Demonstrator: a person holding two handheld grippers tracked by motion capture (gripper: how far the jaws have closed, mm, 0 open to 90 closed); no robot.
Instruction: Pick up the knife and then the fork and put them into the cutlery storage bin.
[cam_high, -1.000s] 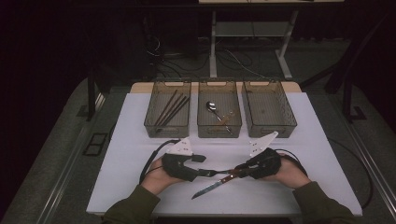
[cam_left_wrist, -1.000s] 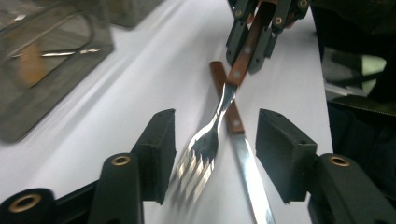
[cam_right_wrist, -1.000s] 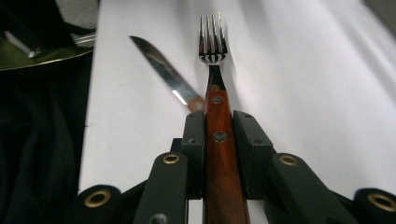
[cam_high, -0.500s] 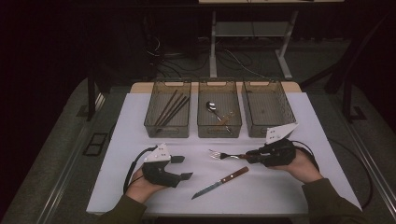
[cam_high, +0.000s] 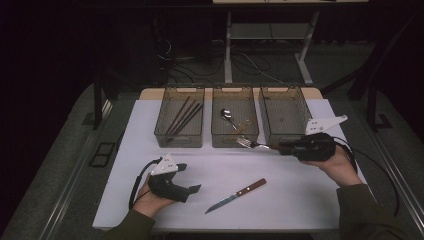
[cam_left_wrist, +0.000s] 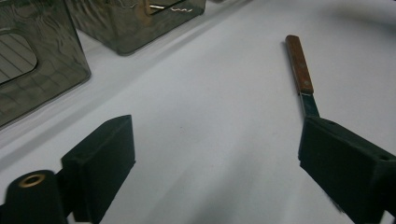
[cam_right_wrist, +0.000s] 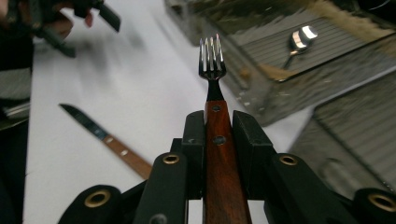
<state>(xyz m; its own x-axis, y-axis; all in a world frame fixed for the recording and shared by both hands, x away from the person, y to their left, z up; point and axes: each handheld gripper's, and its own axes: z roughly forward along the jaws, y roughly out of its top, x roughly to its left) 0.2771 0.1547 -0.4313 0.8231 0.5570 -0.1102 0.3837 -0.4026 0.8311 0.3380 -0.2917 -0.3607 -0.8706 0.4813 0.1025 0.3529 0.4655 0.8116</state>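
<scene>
A wood-handled fork (cam_right_wrist: 214, 93) is clamped by its handle in my right gripper (cam_high: 289, 148), tines pointing left toward the middle bin (cam_high: 235, 139); in the high view the fork (cam_high: 250, 144) hangs just in front of that bin's near wall. A wood-handled knife (cam_high: 236, 195) lies on the white table, blade toward the near left. My left gripper (cam_high: 189, 190) rests low on the table left of the knife, jaws wide apart and holding nothing. In the left gripper view the knife (cam_left_wrist: 301, 77) lies just beyond the right finger (cam_left_wrist: 348, 175).
Three smoky plastic bins stand in a row at the table's far side: the left bin (cam_high: 179, 136) holds dark chopsticks (cam_high: 182, 115), the middle one a spoon (cam_high: 227, 116), the right bin (cam_high: 284, 134) looks bare. Cables trail from both grippers. The white table (cam_high: 280, 200) ends near the person.
My right gripper has lifted the fork off the table and carried it right and away, up to the middle bin. My left gripper drew back to the near left and stands open.
</scene>
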